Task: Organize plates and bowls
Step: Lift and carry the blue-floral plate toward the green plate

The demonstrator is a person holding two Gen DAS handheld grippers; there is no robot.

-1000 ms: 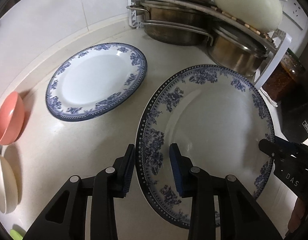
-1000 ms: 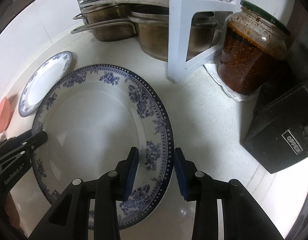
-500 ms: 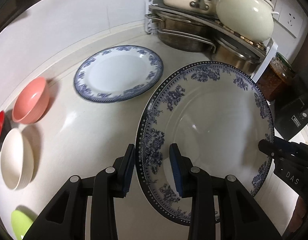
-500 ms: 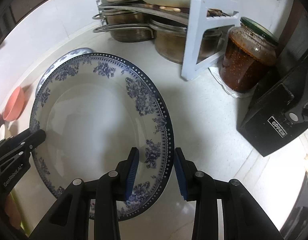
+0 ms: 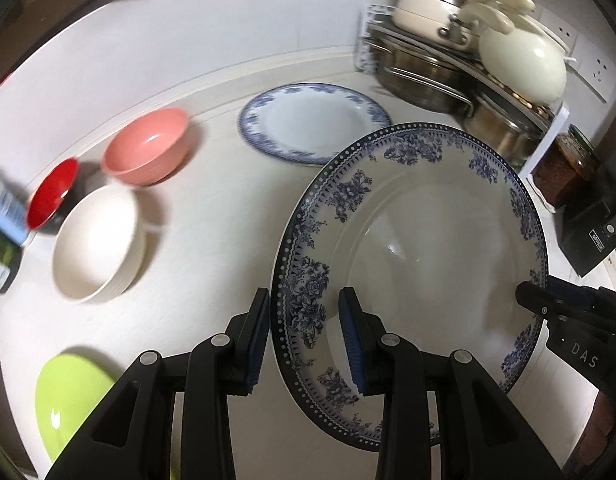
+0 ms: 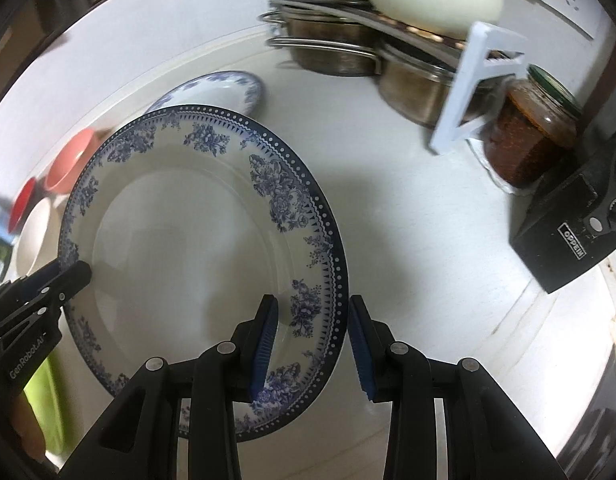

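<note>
I hold the large blue-flowered plate point(image 5: 419, 240) with both grippers, one on each side of its rim. The left gripper point(image 5: 304, 336) has its jaws partly closed on the left edge of the plate, one pad under the rim and one pad on the upper face. The right gripper point(image 6: 311, 340) grips the opposite edge in the same way, its jaws also narrowly open with the rim between the pads. The plate is lifted above the white surface point(image 5: 212, 264) and it is tilted; I see its shadow under it in the right wrist view.

Behind it, the smaller blue-rimmed plate point(image 5: 311, 120) lies flat on the surface. To the left I see the pink bowl point(image 5: 148, 152), the red bowl point(image 5: 52, 194), the cream bowl point(image 5: 96, 244) and, nearer, the green bowl point(image 5: 68, 404). The pot rack point(image 5: 447, 76) stands at the back right, with a jar point(image 6: 531, 144) beside it.
</note>
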